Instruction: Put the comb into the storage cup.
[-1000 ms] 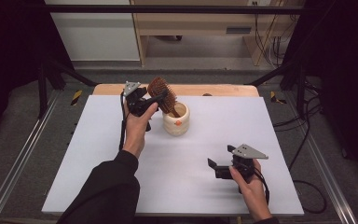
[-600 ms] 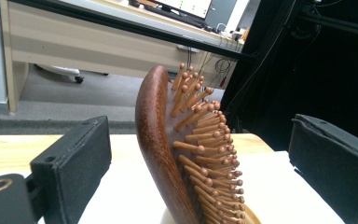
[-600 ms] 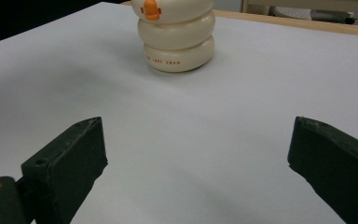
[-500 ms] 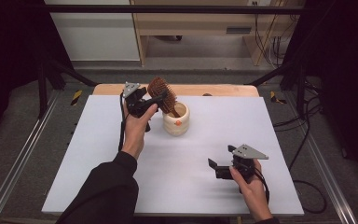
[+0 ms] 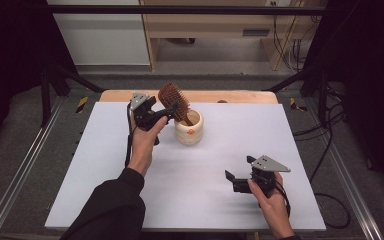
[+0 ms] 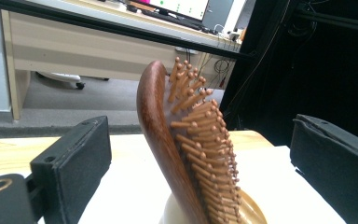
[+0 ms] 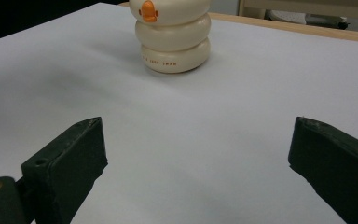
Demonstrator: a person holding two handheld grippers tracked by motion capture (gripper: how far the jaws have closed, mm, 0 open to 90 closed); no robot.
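High view: wooden hairbrush (image 5: 174, 101) stands head-up in a cream ringed cup (image 5: 189, 128) near the far edge of the white table (image 5: 105, 165), left of centre.

Left gripper (image 5: 166, 114) has its jaws spread wide either side of the brush head (image 6: 186, 140), not closed on it, holding nothing. Right gripper (image 5: 230, 179) sits near the right front corner, jaws wide apart and empty, facing the cup (image 7: 173, 35). Judgement: brush looks stiff, light, smooth on the polished back and so likely slippery; bristle side gives better purchase. Pinch across the head's edges or lower at the neck. Cup may tip if brush is dragged sideways; lift straight up.
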